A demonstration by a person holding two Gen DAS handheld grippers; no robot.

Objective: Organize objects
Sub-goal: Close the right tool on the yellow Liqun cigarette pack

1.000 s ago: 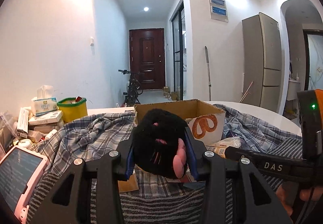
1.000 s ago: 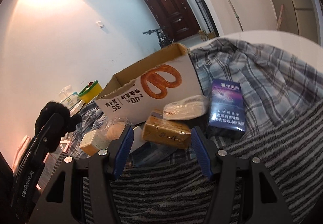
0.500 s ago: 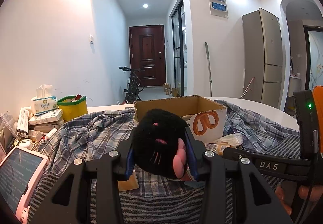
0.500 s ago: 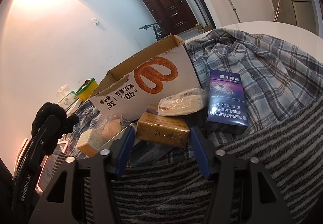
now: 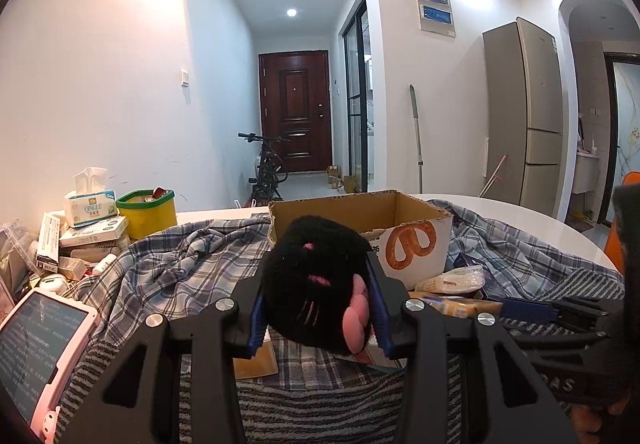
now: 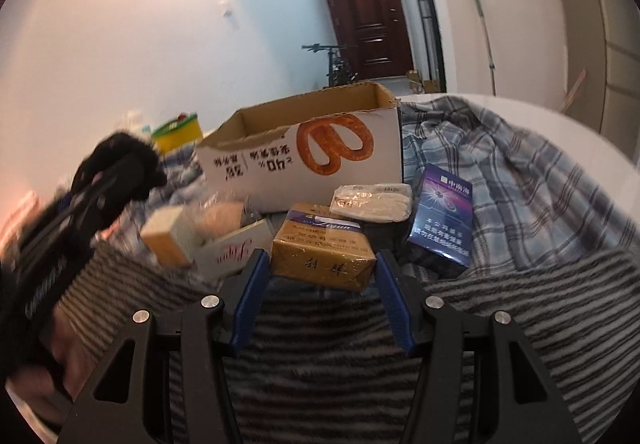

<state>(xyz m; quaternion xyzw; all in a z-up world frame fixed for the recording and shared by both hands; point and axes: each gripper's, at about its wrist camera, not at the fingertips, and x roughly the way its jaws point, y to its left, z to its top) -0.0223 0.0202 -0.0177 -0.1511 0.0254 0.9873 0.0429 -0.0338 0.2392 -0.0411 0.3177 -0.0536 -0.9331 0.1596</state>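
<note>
My right gripper [image 6: 318, 286] has the gold-brown packet [image 6: 324, 258] right between its fingertips, and beyond that it's crowded: a pale wrapped bundle [image 6: 372, 202] and the cardboard box [image 6: 304, 156] wall block straight ahead, a white carton [image 6: 234, 252] crowds the left, the blue pack [image 6: 442, 220] the right. The box's open top is clear from above. Striped cloth [image 6: 540, 304] lies bare near me on the right. My left gripper [image 5: 316, 308], full of black plush toy [image 5: 316, 280], stands off to the left.
</note>
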